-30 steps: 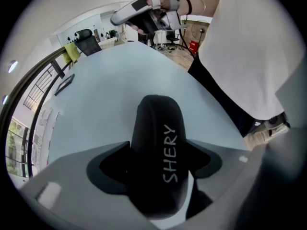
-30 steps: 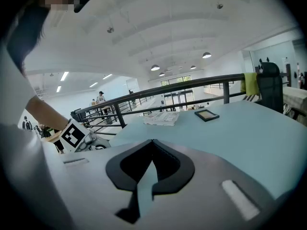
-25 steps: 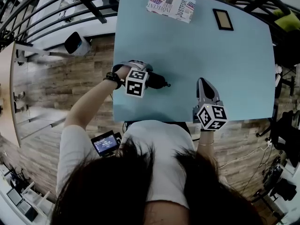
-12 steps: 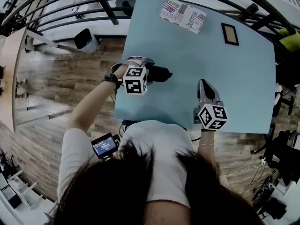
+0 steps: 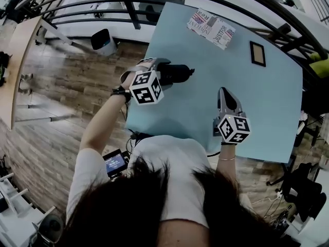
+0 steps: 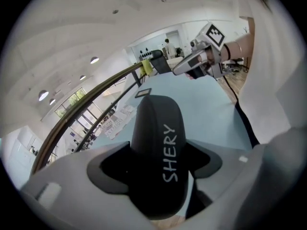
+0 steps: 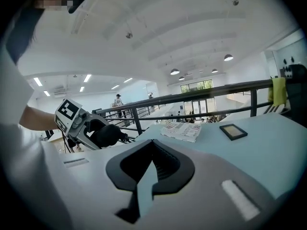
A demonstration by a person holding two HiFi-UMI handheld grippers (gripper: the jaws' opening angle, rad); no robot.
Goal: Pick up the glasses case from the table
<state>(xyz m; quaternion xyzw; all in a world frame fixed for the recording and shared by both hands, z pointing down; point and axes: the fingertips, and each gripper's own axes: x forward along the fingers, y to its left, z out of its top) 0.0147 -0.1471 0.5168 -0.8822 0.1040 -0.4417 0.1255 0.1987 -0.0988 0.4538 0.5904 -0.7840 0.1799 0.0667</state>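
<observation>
Hovering over the table point(image 5: 267, 102) by its left edge, the left gripper point(image 5: 172, 76) pinches the glasses case point(image 5: 181, 72) between 2 wide-set jaws. The smooth rounded shell could slip out if the squeeze eases. The right gripper point(image 5: 224, 92), near the near edge, is closed and empty.

Case point(image 6: 156, 143): black shell, smooth, matt, with pale printed lettering.
Left gripper point(image 6: 154, 169) and right gripper point(image 7: 149, 174): jaws of grey moulded plastic, matt and smooth. The right jaws have a dark ribbed recess.
Worktop point(image 5: 205, 94): pale blue, smooth, matt.
Floor point(image 5: 77, 81): grained wood planks.
Newspaper point(image 5: 213, 29): printed paper.
Railing point(image 5: 128, 4): dark metal bars.
</observation>
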